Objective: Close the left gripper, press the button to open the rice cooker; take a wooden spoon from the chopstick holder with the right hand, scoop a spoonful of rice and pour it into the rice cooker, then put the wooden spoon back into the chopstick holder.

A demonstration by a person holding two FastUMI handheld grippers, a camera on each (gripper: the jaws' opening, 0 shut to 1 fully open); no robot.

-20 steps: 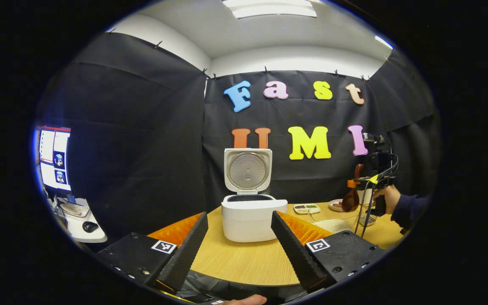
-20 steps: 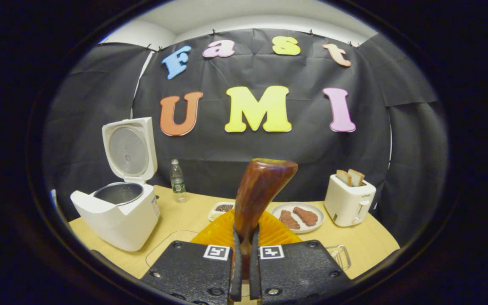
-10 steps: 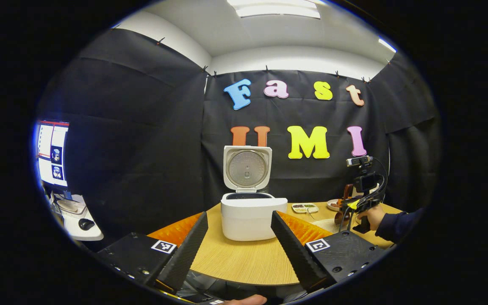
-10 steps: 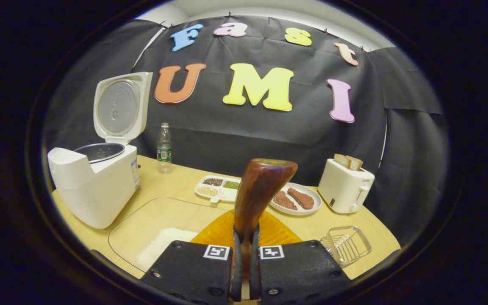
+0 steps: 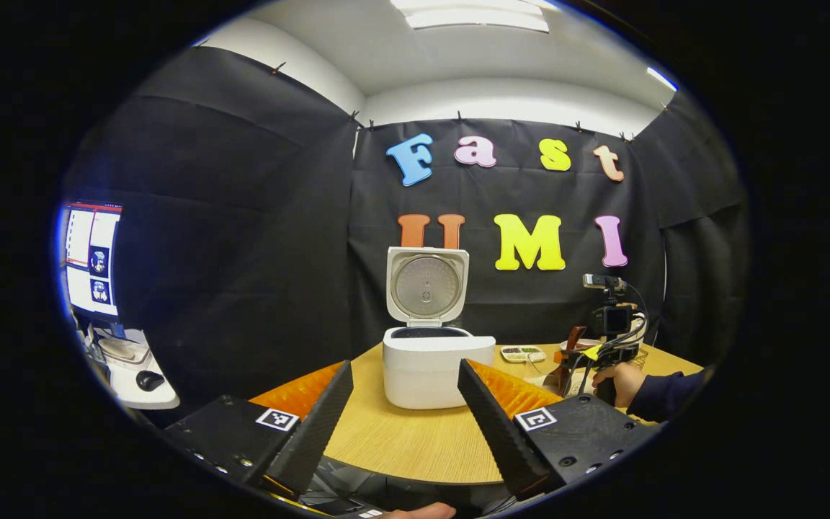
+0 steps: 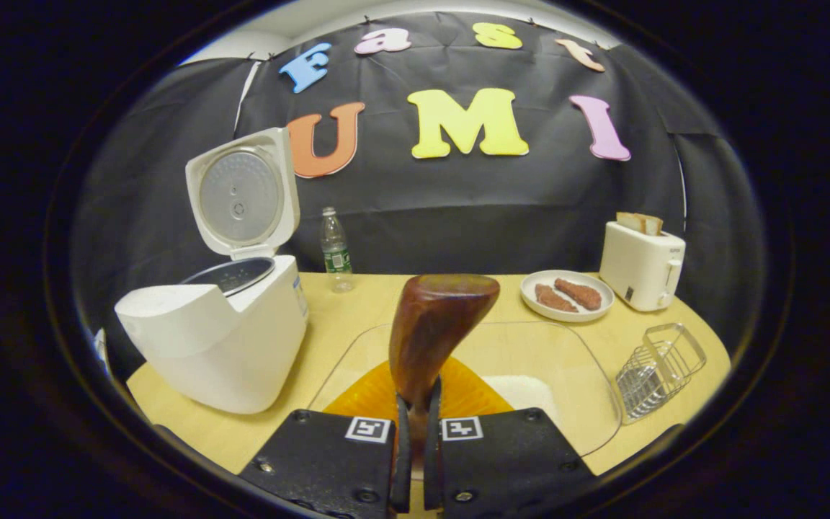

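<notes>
right gripper: clamped on wooden spoon, bowl up, over clear tray
left gripper: fingers wide apart, holding nothing
rice cooker: lid up

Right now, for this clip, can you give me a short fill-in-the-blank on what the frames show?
1. The rice cooker has its lid ____.
2. The right gripper is shut on the ____.
3. The toaster holds slices of ____.
4. The left gripper has its fingers ____.

Missing words: open; wooden spoon; bread; apart
</notes>
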